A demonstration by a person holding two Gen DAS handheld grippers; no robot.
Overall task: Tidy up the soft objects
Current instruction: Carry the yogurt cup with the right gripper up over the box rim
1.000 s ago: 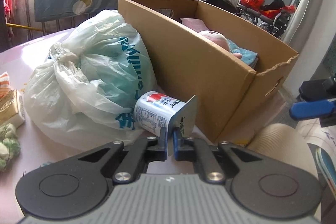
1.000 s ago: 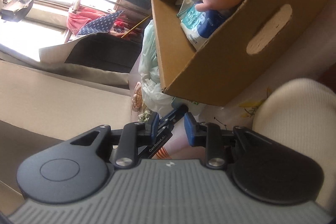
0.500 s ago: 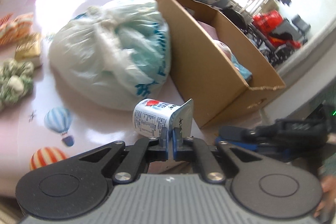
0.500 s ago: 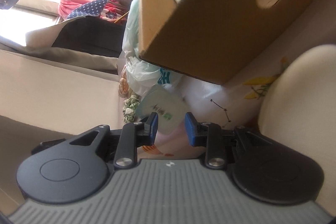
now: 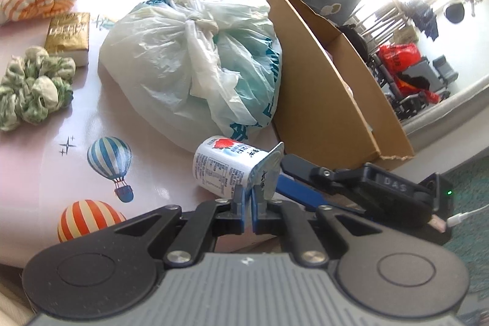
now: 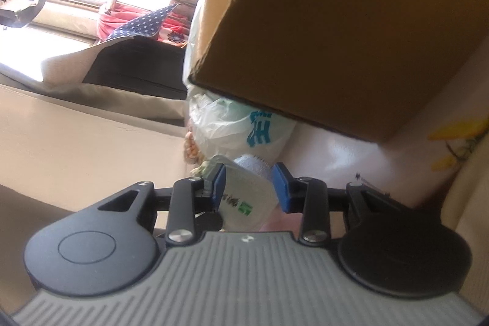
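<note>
The yogurt cup is held pinched by its foil lid rim in the closed left gripper, and since a second ago it has been swung away from the cardboard box so that the tied plastic bag now lies ahead of it. The right gripper has been brought in just beside the lid, its jaws having just been opening, and the lid now sits between the pads, seemingly without being pressed. A handover or lid grip is probably being prepared, the cup not yet being boxed.
</note>
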